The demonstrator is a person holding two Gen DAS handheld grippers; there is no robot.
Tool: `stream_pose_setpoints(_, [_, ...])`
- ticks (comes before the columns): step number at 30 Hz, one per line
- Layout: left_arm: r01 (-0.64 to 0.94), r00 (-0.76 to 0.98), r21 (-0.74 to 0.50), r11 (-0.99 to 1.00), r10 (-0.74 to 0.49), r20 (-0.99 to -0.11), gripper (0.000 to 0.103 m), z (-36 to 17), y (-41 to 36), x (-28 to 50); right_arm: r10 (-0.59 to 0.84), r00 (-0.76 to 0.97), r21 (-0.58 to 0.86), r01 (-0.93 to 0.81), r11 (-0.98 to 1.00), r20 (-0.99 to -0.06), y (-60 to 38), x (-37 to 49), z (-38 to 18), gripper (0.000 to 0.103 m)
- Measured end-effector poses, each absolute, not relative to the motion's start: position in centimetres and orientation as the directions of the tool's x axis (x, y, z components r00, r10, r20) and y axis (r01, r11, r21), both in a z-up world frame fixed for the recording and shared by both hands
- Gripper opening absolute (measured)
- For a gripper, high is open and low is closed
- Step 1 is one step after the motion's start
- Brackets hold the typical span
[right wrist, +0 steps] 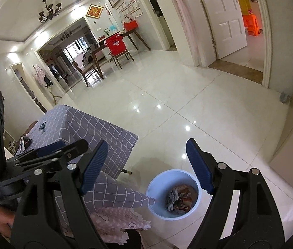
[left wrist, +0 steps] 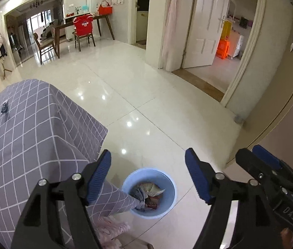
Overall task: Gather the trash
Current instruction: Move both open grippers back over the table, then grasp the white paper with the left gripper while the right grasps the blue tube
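A light blue bin (left wrist: 172,195) stands on the white tile floor beside a table draped in a grey checked cloth (left wrist: 32,134). Inside it lie crumpled papers and wrappers (left wrist: 149,195). My left gripper (left wrist: 148,161) hangs open above the bin with nothing between its blue pads. My right gripper (right wrist: 147,151) is also open and empty, above and left of the same bin (right wrist: 156,179), whose trash (right wrist: 179,199) shows inside. A small dark wrapper (left wrist: 5,106) lies on the cloth, seen too in the right wrist view as the wrapper (right wrist: 42,125). More small items (right wrist: 25,142) sit at the table's far left.
A pink patterned cloth (right wrist: 113,220) hangs below the table's corner next to the bin. Open tile floor (left wrist: 146,95) stretches to a dining table with chairs (left wrist: 84,31). A white door (left wrist: 206,25) stands open at the right. The right gripper's fingers (left wrist: 266,159) show beside the left one.
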State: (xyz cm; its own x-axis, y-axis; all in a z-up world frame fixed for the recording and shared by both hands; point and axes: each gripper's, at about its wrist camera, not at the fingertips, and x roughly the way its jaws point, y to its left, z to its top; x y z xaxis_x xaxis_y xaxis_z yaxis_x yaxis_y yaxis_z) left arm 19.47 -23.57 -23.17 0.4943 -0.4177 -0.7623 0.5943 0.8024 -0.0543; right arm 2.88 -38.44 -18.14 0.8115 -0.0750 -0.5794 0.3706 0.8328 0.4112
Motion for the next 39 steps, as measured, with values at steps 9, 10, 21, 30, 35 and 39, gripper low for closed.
stream_pose_setpoints(9, [0.562,0.505,-0.076,0.824,-0.414,-0.757,0.072,-22.1,-21.7,19.7,-0.048,0.818,0.414,0.34,0.844,-0.573,-37.4,3.3,-17.6,0.077])
stream_pose_setpoints(10, [0.561,0.507,-0.073,0.824,-0.412,-0.757,0.072,-21.9,-21.4,19.7,-0.044,0.819,0.415,0.336,0.845,-0.572,-37.4,3.3,-17.6,0.077])
stream_pose_setpoints(21, [0.423,0.615,-0.059,0.904,-0.334,-0.715,0.074,-18.4,-12.1,22.1,0.081,0.832,0.4,0.176,0.899,-0.549,-31.3,8.9,-14.9,0.078])
stream_pose_setpoints(30, [0.136,0.728,0.021,0.99,-0.086,-0.681,0.082,-16.2,1.3,28.2,0.232,0.792,0.345,-0.029,0.938,-0.565,-20.5,19.1,-12.8,0.079])
stream_pose_setpoints(35, [0.017,0.731,0.05,0.999,0.022,-0.682,0.082,-16.3,7.6,32.1,0.277,0.751,0.324,-0.089,0.942,-0.6,-15.0,25.1,-13.1,0.079])
stream_pose_setpoints(39, [-0.023,0.725,0.045,0.999,0.047,-0.687,0.082,-16.7,10.5,35.0,0.281,0.725,0.304,-0.104,0.947,-0.629,-11.7,29.7,-13.7,0.079])
